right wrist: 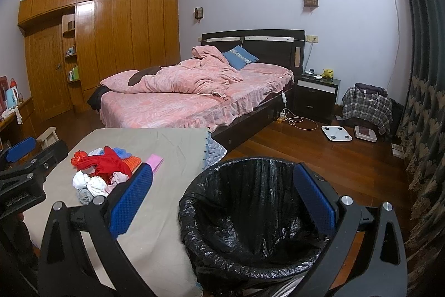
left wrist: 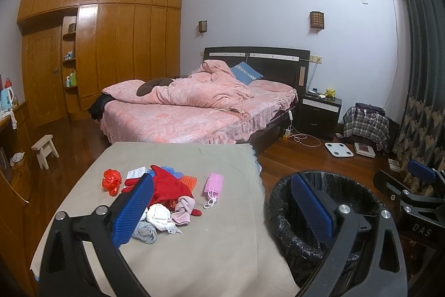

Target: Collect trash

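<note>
Fingers of the left gripper (left wrist: 219, 210) stand wide apart and empty, low in the left wrist view, above the tabletop (left wrist: 222, 241). Trash pile (left wrist: 161, 199) lies centre-left; pink mask (left wrist: 213, 184) just right of it; lined bin (left wrist: 319, 213) at lower right. "DAS" reads on the right gripper's body at far right.

Right wrist view: right gripper (right wrist: 222, 205) fingers likewise apart, holding nothing, framing the bin (right wrist: 250, 213); pile (right wrist: 103, 171) at left.

Judgement: collection not yet begun; next move calls for descending on one item and closing
</note>
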{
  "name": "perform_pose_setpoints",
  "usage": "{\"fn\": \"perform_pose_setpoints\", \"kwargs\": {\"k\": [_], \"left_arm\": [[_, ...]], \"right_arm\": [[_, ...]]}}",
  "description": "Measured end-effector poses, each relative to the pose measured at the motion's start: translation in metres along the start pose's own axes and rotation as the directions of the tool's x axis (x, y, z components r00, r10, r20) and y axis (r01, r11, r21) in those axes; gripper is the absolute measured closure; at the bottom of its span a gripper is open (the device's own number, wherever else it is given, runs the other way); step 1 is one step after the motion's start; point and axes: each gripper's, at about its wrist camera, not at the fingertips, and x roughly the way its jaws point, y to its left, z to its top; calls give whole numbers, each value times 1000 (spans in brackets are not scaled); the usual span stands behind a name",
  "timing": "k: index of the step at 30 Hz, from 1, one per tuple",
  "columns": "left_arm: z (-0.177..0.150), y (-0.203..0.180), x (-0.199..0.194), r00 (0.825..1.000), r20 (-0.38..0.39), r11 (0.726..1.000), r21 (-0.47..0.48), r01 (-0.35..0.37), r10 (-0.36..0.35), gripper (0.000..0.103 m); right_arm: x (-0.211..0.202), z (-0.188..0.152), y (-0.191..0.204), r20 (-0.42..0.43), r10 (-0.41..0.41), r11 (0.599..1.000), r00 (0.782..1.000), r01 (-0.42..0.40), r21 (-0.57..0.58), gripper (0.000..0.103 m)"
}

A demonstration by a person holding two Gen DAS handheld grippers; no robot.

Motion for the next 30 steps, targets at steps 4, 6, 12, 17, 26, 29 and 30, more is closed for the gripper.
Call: {"fn": "perform_pose_setpoints", "kwargs": {"k": [4, 6, 12, 17, 26, 29, 30], "left_arm": [[1, 0, 1, 1000, -1, 1000, -1, 1, -1, 6], [1, 1, 1, 1000, -3, 1000, -4, 1, -1, 6], [2, 1, 2, 1000, -3, 1000, -4, 1, -1, 6], [1, 2, 3, 1000, -7, 1000, -9, -1, 1, 6], [-6, 28, 11, 999, 1, 999, -25, -35, 35, 6], [-15, 47, 15, 996, 9, 996, -19, -87, 88, 6], [-17, 54, 16, 995, 9, 995, -19, -101, 101, 6]], "right_arm": [[5, -6, 6, -4, -1, 1000, 1000, 1, -2, 5], [5, -6, 6, -2, -1, 1000, 1000, 1, -1, 5], [8, -7, 9, -2, -2, 1000, 1000, 2, -7, 5], [13, -5, 10, -10, 5, 1000, 1000, -5, -4, 5], [40, -3, 31, -29, 56, 998, 998, -57, -13, 5], [57, -3, 48, -38, 87, 996, 996, -88, -32, 5], [62, -4, 52, -41, 94, 995, 995, -95, -33, 5]]}}
